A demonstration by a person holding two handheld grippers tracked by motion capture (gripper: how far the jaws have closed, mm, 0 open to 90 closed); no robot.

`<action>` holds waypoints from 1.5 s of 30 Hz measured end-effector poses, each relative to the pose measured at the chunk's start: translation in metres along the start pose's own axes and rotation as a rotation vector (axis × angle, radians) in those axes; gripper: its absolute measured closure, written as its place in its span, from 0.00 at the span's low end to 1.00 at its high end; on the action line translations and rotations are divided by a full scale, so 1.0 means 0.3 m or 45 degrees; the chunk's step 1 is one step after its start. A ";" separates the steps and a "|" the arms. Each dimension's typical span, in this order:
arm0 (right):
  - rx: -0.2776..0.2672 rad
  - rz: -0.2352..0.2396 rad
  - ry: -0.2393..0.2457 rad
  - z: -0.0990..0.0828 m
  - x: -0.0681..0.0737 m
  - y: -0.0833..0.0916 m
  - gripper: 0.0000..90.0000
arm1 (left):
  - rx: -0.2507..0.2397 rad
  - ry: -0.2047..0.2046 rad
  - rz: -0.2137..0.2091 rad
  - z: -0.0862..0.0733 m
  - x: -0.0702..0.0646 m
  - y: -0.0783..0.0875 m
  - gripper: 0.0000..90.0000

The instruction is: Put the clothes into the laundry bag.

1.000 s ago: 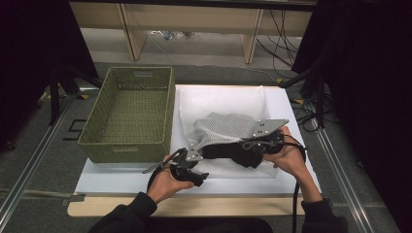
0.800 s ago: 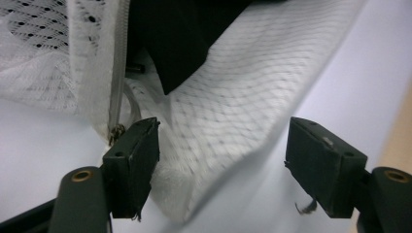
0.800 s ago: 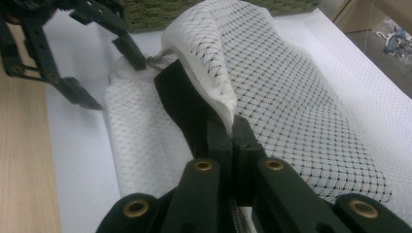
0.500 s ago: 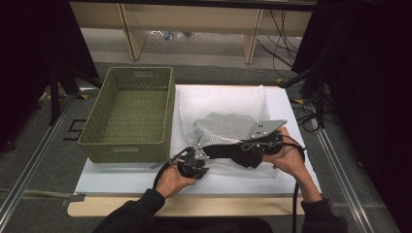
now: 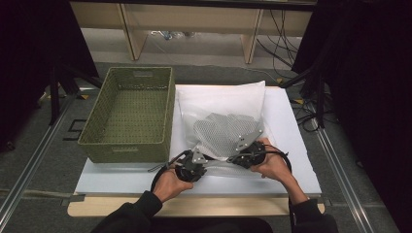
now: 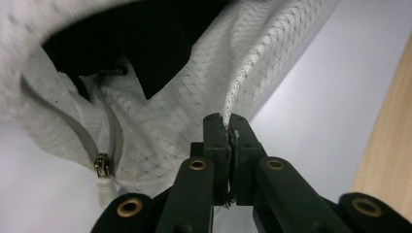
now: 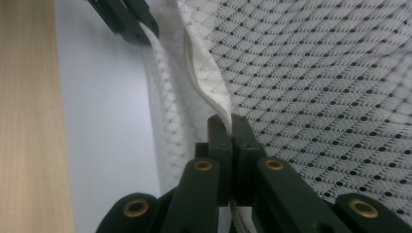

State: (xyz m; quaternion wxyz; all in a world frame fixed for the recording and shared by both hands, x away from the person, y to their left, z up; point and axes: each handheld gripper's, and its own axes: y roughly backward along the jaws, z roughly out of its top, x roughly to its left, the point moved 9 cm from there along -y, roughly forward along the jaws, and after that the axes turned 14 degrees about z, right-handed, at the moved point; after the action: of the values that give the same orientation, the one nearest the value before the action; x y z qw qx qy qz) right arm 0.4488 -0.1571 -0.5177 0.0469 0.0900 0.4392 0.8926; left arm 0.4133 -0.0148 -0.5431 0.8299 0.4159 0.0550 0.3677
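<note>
Spreading across the counter is a white sheet, with an olive woven basket on its left part and a white mesh laundry bag lying beside the basket, near the person's edge. Something dark sits inside the bag, seen through its open zippered mouth in the left gripper view. The left gripper has just been closing and now pinches the bag's seamed edge between its jaws. The right gripper is clamped on the bag's piped hem, further along the same near edge. The zipper pull hangs loose. Both bites look shallow, so, in my judgement, a lift or a pull apart could drag the thin mesh out of one gripper, letting the bag sag and spill its dark contents.
</note>
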 end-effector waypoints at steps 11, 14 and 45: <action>0.111 -0.163 0.020 -0.041 -0.087 -0.061 1.00 | -0.018 -0.060 -0.003 -0.016 -0.020 0.021 0.98; 0.102 -0.198 0.004 -0.039 -0.114 -0.062 1.00 | -0.016 -0.078 -0.006 -0.021 -0.027 0.031 0.98; 0.033 -0.327 -0.073 -0.027 -0.272 0.021 1.00 | -0.049 -0.086 -0.085 -0.042 -0.050 0.083 0.81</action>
State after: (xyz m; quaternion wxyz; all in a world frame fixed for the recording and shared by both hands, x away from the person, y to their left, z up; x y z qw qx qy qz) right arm 0.5270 -0.1806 -0.5273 0.1723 0.0591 0.4572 0.8705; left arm 0.3834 -0.0068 -0.5365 0.8510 0.4100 0.0336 0.3264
